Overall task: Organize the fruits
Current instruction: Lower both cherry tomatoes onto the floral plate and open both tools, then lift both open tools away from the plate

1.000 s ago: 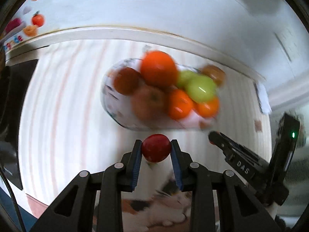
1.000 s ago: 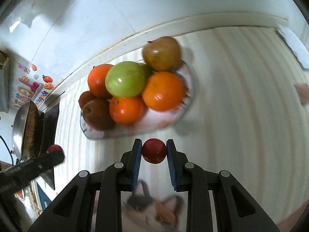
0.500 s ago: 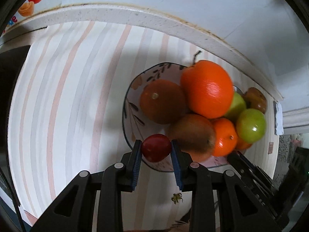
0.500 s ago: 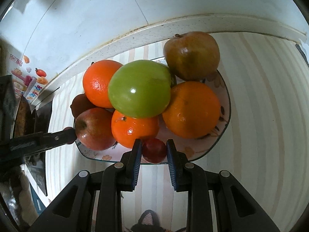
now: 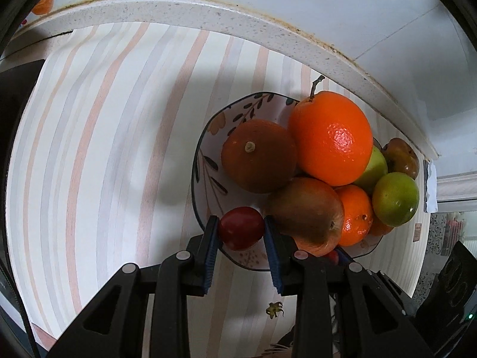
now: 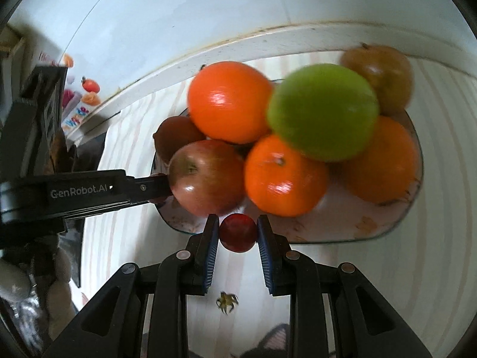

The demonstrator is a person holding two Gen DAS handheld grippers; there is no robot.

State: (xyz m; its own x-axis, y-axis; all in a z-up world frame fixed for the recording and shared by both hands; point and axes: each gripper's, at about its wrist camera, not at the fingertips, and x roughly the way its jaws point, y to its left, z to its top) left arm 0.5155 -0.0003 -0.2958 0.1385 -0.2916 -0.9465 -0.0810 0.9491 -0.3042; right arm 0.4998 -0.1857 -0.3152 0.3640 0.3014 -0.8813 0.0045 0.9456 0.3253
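Note:
A patterned fruit bowl (image 5: 208, 155) sits on the striped counter, piled with oranges, green fruits and brownish apples. My left gripper (image 5: 241, 232) is shut on a small red fruit (image 5: 241, 228) held over the bowl's near-left rim, beside a brown apple (image 5: 307, 208). My right gripper (image 6: 238, 232) is shut on another small red fruit (image 6: 238, 232) at the near rim of the bowl (image 6: 387, 226), just below a reddish apple (image 6: 205, 176). In the right wrist view the left gripper's black arm (image 6: 86, 191) reaches in from the left.
A small green stem cap (image 5: 275, 309) lies on the counter in front of the bowl, also visible as the stem cap (image 6: 226, 300). The counter's raised white back edge (image 5: 208, 12) runs along a tiled wall. Dark cookware (image 6: 56, 149) stands at far left.
Both grippers have come down and forward to the bowl, each still carrying its red fruit. The bowl now fills much more of both views.

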